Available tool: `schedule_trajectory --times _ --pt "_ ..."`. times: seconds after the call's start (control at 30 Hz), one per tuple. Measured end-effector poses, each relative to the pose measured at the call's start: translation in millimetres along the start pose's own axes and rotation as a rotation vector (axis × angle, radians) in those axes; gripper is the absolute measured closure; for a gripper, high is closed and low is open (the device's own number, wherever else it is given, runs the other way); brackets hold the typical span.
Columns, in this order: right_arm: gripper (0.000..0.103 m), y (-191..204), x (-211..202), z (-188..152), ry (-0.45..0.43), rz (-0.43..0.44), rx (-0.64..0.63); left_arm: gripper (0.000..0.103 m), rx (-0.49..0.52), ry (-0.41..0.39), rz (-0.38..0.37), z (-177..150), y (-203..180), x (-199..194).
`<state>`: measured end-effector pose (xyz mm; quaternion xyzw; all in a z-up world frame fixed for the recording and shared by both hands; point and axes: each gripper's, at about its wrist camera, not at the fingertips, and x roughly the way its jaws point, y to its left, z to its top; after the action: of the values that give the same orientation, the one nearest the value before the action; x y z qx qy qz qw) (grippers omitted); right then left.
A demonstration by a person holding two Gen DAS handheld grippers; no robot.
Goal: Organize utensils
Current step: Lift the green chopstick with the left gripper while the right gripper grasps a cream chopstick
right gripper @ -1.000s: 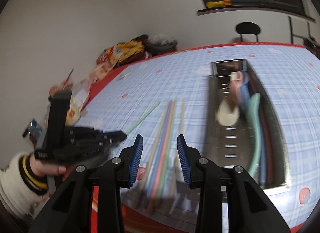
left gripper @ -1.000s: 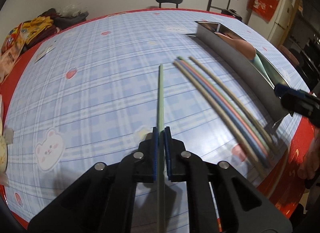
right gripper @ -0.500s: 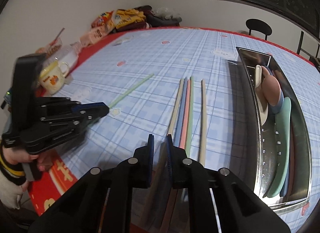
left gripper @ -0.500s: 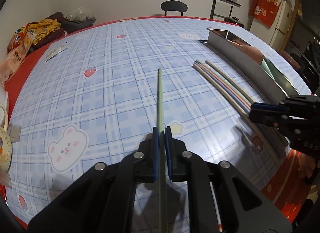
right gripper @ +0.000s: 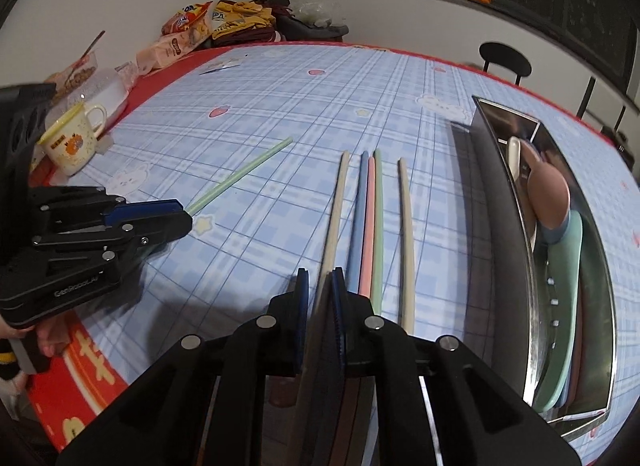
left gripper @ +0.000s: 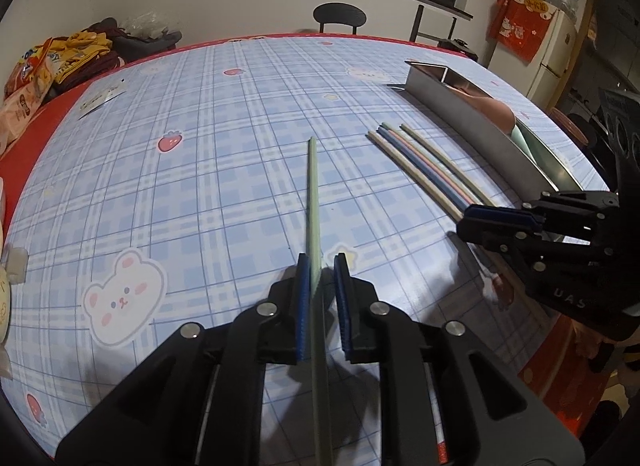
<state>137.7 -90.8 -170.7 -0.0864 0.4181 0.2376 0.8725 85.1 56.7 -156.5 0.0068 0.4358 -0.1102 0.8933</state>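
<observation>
A pale green chopstick (left gripper: 313,193) lies on the checked tablecloth and runs between the fingers of my left gripper (left gripper: 321,266), whose jaws stand a little apart around it; it also shows in the right wrist view (right gripper: 240,175). Several more chopsticks (right gripper: 370,217) lie side by side near the metal tray (right gripper: 500,201). My right gripper (right gripper: 319,284) is shut on the near end of the cream chopstick (right gripper: 335,217) at the left of that row. The tray holds spoons (right gripper: 548,193).
A yellow mug (right gripper: 74,141), snack bags (right gripper: 188,31) and a plastic container (right gripper: 106,87) sit along the table's left side. A black chair (left gripper: 339,17) stands behind the far edge. The red table edge (right gripper: 80,346) is just below both grippers.
My left gripper's jaws have parted slightly from the green chopstick, which now rests on the table. My right gripper has come down to the chopstick row and closed on the cream one.
</observation>
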Motion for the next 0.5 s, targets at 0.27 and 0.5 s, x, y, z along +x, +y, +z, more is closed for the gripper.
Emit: schedule_trajectory --times 0.27,0.5 --pt "0.095 1.0 -0.8 -1.9 -0.015 -0.031 0.007 0.085 -0.006 0.000 -0.015 -0.1 0.8 -0.1" --pt "0.095 3.7 -1.0 -2.5 -0.017 -0.048 -0.007 0.085 0.024 0.002 0.020 1.1 -6.0 1.6"
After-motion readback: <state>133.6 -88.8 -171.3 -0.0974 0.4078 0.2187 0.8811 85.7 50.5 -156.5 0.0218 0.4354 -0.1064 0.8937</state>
